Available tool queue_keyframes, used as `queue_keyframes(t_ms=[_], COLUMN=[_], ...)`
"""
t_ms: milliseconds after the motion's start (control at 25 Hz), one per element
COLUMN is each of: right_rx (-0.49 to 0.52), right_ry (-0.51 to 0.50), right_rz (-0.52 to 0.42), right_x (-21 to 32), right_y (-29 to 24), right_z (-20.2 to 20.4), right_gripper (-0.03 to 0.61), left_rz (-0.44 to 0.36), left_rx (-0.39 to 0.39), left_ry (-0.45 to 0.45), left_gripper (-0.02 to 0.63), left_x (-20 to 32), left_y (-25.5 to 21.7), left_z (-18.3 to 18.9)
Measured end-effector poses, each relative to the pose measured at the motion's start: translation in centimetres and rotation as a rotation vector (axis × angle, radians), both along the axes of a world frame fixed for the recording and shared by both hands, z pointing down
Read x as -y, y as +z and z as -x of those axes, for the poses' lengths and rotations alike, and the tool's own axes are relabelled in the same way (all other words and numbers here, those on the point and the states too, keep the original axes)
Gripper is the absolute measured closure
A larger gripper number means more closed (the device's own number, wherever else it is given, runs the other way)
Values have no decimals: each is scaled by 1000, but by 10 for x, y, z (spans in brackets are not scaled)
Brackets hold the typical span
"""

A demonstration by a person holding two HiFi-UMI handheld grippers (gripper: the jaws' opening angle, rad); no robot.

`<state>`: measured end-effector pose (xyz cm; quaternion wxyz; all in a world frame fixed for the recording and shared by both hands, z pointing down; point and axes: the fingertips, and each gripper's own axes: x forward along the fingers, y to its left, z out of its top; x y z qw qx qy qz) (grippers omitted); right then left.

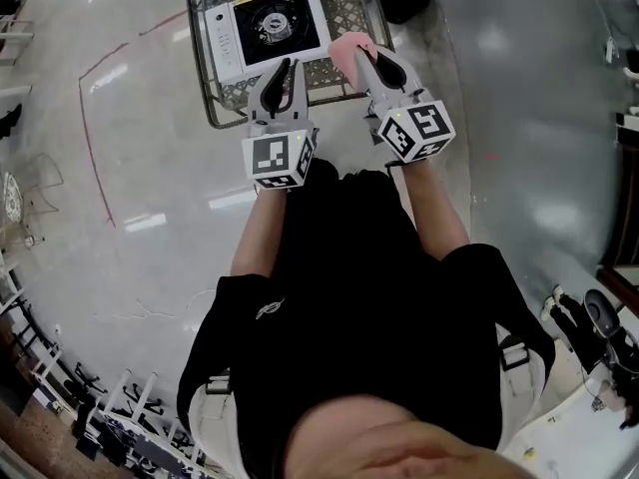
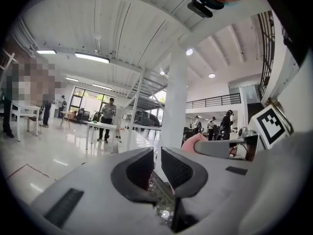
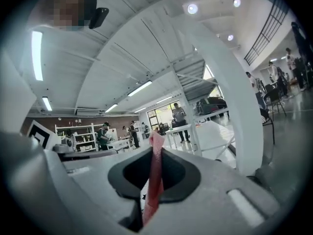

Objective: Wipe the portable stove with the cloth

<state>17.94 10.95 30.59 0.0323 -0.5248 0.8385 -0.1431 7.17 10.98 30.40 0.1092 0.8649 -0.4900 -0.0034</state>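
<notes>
A white portable stove [image 1: 268, 28] is sitting on a wire-mesh table [image 1: 212, 93] over a glossy grey floor [image 1: 130, 218] in a bright hall. The right gripper [image 1: 377, 63] is pinching the pink cloth [image 1: 346, 48] just beside the stove. The left gripper [image 1: 284, 73] is holding its 2 jaws slightly apart, empty. Both grippers are partly covering the table's near edge.

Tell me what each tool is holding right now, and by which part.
Right tool pinches the pink cloth along a thin fold; left tool holds nothing.
</notes>
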Motion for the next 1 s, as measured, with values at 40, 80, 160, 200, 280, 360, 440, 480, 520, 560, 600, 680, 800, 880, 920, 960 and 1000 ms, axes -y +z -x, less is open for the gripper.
queue_keyframes(t_ms=[40,80,160,200,280,360,440,480,520,560,600,680,800,880,920,960,1000], right_rx=[-4,-11,-34,-52,-105,-153,-187,-206,-224,-237,-243,-251,-281,-292,-293,-291,-287], right_ry=[4,9,17,18,16,14,11,6,-2,-10,-17,-33,-69,-101,-114,-124,-133], right_rz=[5,11,27,37,57,77,96,105,116,127,139,161,183,200,211,221,231], right_x=[6,12,21,24,31,37,45,49,53,58,64,77,102,121,131,141,151], right_y=[2,4,10,13,21,32,44,51,59,66,74,87,105,117,124,130,137], right_z=[5,9,14,16,17,15,11,8,6,3,0,-7,-16,-18,-20,-22,-24], right_gripper=[557,557,557,557,557,557,557,557,557,557,557,557,555,555,555,555,555], left_rz=[7,15,39,53,77,100,126,138,147,156,164,181,200,213,223,237,252], left_rx=[-5,-11,-25,-32,-40,-44,-52,-53,-50,-42,-30,-1,31,38,40,43,47], left_ry=[8,14,23,25,31,38,42,43,44,45,48,51,52,46,36,24,15], left_gripper=[566,568,568,568,568,568,568,568,568,568,568,568,568,568,568,567,568], left_x=[6,12,22,26,33,41,50,55,59,63,68,79,100,116,125,133,141], left_y=[3,6,13,17,24,32,41,46,50,55,59,66,72,75,78,81,85], left_z=[5,9,17,20,25,27,28,27,26,25,24,19,11,7,6,4,1])
